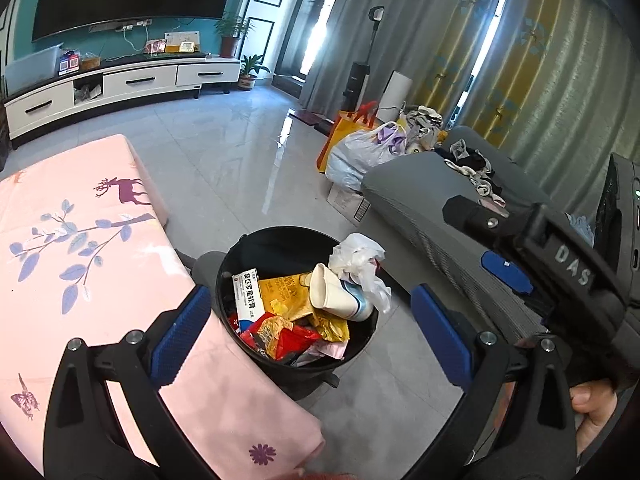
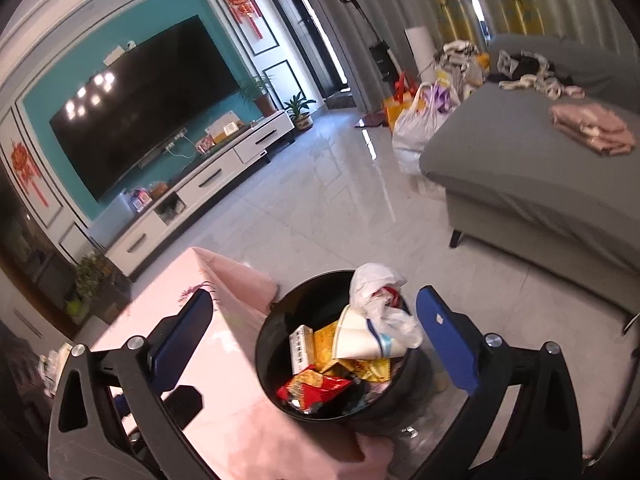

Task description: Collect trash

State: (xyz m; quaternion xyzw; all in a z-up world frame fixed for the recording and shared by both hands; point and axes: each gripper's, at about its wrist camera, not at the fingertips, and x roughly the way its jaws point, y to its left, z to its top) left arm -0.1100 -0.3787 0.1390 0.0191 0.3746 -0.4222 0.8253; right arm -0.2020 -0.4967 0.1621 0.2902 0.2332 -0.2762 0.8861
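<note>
A black trash bin [image 1: 280,246] [image 2: 304,304] stands on the tiled floor against the corner of a table under a pink cloth [image 1: 80,260] [image 2: 224,360]. Inside it lie a white paper cup [image 1: 332,292] [image 2: 356,340], a crumpled white plastic bag [image 1: 360,256] [image 2: 376,284], a white medicine box [image 1: 248,296] [image 2: 301,346], yellow wrappers [image 1: 284,292] and a red snack wrapper [image 1: 288,336] [image 2: 316,388]. My left gripper [image 1: 311,294] hangs open above the bin, holding nothing. My right gripper [image 2: 313,294] is open and empty over the bin too; its black housing [image 1: 572,264] shows at the right of the left wrist view.
A grey sofa [image 1: 420,200] [image 2: 520,168] with loose clothes runs along the right. Filled bags [image 1: 360,152] [image 2: 416,120] sit on the floor at its far end. A white TV stand [image 1: 120,84] [image 2: 216,184] lines the far wall. A hand [image 1: 592,400] grips the right tool.
</note>
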